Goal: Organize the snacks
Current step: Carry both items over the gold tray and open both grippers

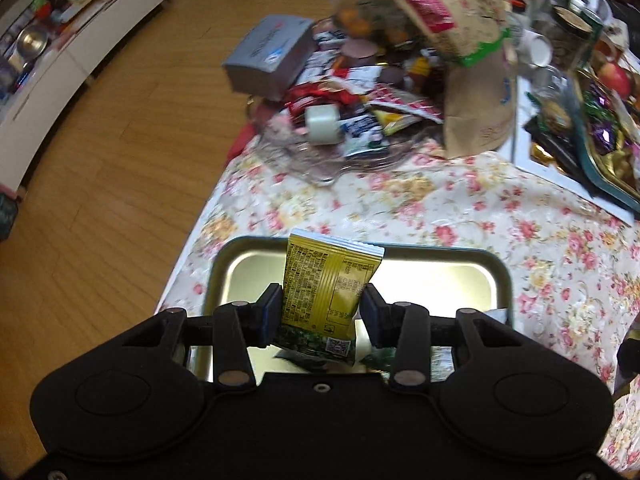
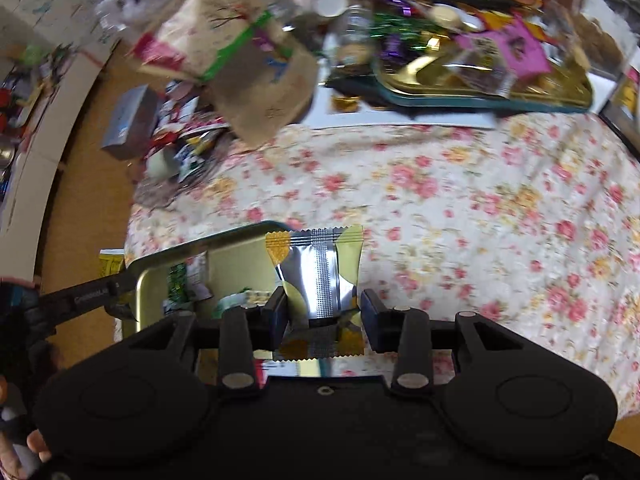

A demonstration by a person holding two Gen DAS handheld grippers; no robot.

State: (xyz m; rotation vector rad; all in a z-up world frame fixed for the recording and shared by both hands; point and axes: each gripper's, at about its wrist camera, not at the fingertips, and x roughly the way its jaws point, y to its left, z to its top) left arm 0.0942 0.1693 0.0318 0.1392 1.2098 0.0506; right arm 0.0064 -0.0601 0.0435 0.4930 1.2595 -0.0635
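My left gripper [image 1: 322,305] is shut on a yellow-green snack packet [image 1: 324,272], held upright above a shiny metal tray [image 1: 432,276] with a teal rim at the near table edge. My right gripper [image 2: 324,306] is shut on a silver-and-gold packet [image 2: 320,268], its pads pinching the packet's waist, just past the right edge of the same tray [image 2: 240,268]. A few small green and white packets [image 2: 184,280] lie in that tray. The left gripper's black body [image 2: 80,300] and a person's hand show at the left of the right wrist view.
A heap of loose snacks [image 1: 352,96] on a glass plate, a grey box [image 1: 268,52] and a brown paper bag [image 1: 476,80] crowd the far left of the floral tablecloth [image 2: 480,216]. A second tray of sweets [image 2: 480,76] stands at the back right. Wood floor lies left of the table.
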